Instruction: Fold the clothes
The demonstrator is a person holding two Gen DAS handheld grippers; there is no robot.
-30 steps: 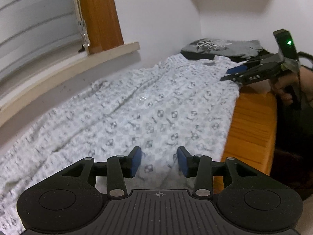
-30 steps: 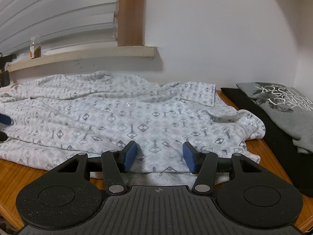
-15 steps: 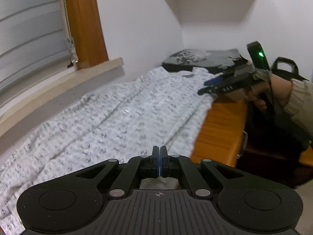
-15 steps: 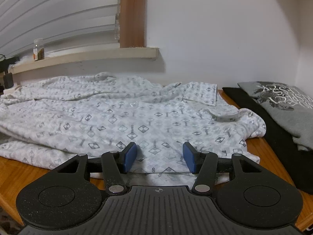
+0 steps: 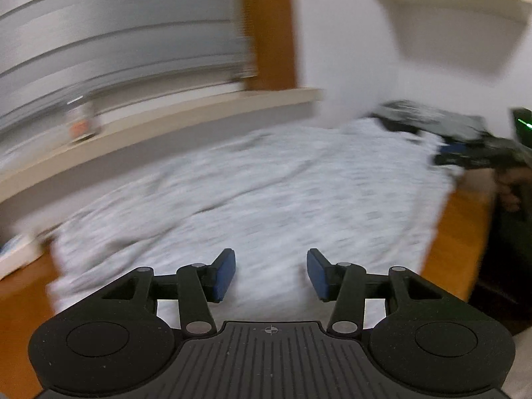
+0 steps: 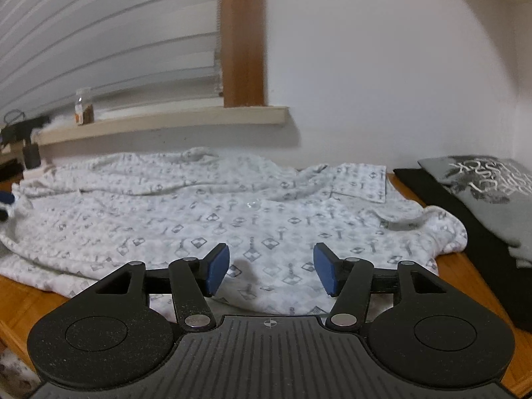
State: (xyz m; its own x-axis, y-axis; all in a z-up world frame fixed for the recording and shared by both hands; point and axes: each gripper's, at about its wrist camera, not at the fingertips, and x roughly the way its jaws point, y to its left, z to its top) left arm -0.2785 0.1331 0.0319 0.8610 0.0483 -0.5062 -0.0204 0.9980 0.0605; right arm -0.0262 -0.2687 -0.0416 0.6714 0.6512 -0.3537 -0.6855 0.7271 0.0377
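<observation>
Left gripper (image 5: 271, 274): blue pads spread wide, empty; view blurred.
Right gripper (image 6: 271, 274): fingers wide apart, holding nothing.
Garment: white diamond-patterned cotton shirt (image 6: 232, 219) spread ahead of both finger pairs on the wooden table (image 6: 465, 282).
Surroundings: folded grey printed T-shirt (image 6: 482, 196) right of the right fingers; small glass jar (image 6: 83, 106) on the sill beyond.

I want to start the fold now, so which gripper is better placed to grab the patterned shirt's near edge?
Probably the right gripper: open, view steady, patterned shirt hem right below. The left gripper is open too, but its view is motion-blurred.
</observation>
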